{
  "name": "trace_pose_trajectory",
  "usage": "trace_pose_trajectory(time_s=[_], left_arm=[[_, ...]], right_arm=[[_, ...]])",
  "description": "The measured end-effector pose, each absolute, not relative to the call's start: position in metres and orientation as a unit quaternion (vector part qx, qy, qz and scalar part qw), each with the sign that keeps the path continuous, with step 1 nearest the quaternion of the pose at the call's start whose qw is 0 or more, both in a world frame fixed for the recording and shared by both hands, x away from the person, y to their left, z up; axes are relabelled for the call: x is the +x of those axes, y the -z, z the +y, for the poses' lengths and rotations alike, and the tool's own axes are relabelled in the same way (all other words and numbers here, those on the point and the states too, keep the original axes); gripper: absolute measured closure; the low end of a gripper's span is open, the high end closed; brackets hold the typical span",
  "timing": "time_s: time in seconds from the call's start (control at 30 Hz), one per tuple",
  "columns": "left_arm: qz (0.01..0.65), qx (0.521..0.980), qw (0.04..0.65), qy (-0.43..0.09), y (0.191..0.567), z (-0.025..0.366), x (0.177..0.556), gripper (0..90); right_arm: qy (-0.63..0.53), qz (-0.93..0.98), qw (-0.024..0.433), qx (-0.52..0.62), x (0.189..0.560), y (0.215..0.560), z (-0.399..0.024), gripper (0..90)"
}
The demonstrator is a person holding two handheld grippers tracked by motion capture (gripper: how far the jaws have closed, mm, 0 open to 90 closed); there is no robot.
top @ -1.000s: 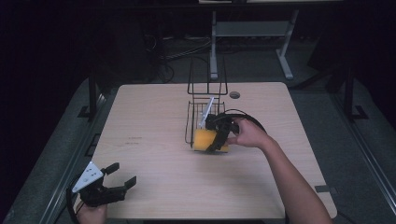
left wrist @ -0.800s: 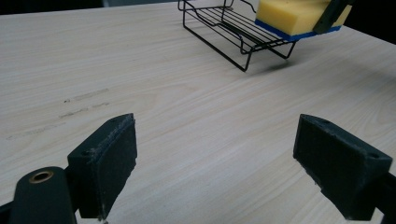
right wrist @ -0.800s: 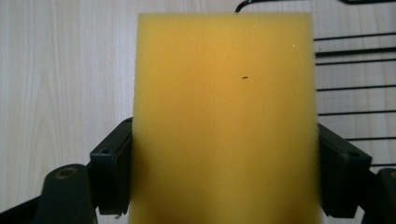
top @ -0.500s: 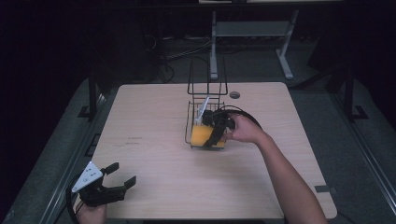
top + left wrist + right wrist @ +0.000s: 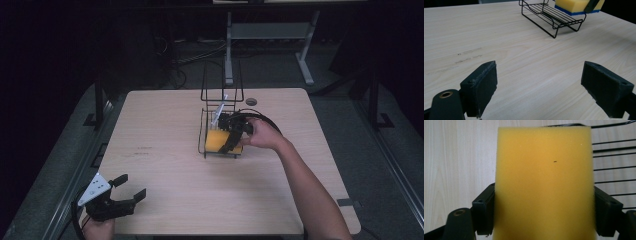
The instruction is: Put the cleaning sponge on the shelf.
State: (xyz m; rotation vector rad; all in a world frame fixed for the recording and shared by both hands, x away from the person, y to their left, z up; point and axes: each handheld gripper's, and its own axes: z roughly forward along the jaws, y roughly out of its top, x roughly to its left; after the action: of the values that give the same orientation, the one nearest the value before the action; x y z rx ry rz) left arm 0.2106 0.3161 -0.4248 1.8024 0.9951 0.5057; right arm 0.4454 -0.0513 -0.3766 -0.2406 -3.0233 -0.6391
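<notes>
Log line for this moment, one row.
right gripper: shut on sponge, above wire rack | left gripper: open, idle at table near corner

We see the surface (image 5: 165,150) evenly lit from above while the surroundings fall nearly black; close up, the yellow sponge (image 5: 544,182) looks soft, slightly blurred.

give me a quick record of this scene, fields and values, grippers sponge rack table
right gripper: shut on the sponge, one jaw on each side of it
sponge: yellow with a blue layer, held over the front of the wire rack
wire rack: black, near the table's middle, tall loop handle at the back
left gripper: open, holding nothing, at the near left corner of the table
table: light wood, faint scuff marks left of the rack
</notes>
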Motion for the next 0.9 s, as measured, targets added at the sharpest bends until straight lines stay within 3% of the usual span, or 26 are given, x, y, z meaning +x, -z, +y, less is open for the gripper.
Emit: trace_pose_trajectory(time_s=[0.9], left_arm=[[0.402,0.747,0.488,-0.203,0.425,0.312,0.213,12.8]], right_arm=[[0.195,-0.975,0.038,-0.1,0.475,0.384,-0.052,21.5]])
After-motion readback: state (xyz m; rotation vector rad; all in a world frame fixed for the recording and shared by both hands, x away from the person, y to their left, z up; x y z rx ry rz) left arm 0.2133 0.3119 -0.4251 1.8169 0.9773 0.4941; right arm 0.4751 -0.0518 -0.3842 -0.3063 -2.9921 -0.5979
